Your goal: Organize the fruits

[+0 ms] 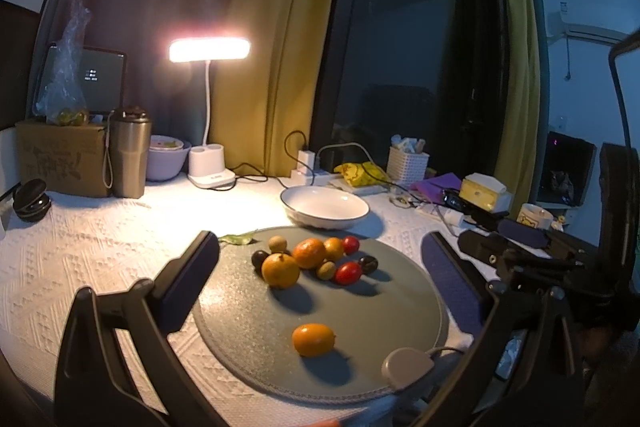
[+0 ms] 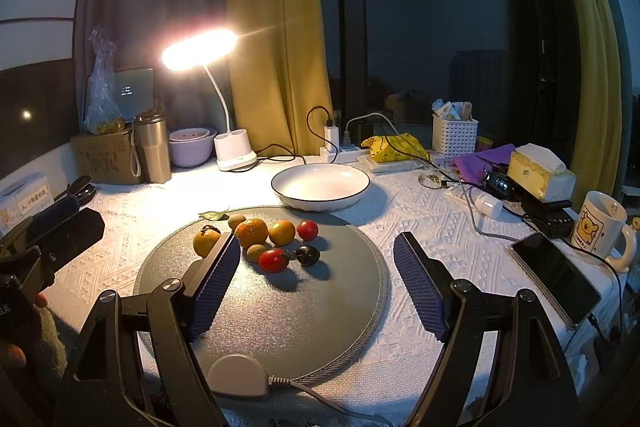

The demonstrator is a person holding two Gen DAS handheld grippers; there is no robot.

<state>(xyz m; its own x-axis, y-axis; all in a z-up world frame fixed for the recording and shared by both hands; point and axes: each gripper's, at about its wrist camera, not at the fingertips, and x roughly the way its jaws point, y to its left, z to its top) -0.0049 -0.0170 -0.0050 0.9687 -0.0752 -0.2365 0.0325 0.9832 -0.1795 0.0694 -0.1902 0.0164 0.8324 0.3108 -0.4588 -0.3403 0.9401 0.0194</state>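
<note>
Fruits [image 2: 276,241] partly hidden behind right gripper [image 2: 316,273] fingers [image 2: 212,283].

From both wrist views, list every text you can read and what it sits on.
None reads fully.
White box: printed line of characters, too small to read.
Cardboard box: print, blurred.
Screen: white lines, too small.
Mug: bear picture, caption unreadable.

I see bare mat [image 2: 280,315] near me, open for my fingers. The fruit cluster [image 2: 276,239] crowds its far left. Beyond it the bowl [image 2: 320,187] blocks; phone [image 2: 556,277] and mug [image 2: 600,223] line the right.
</note>
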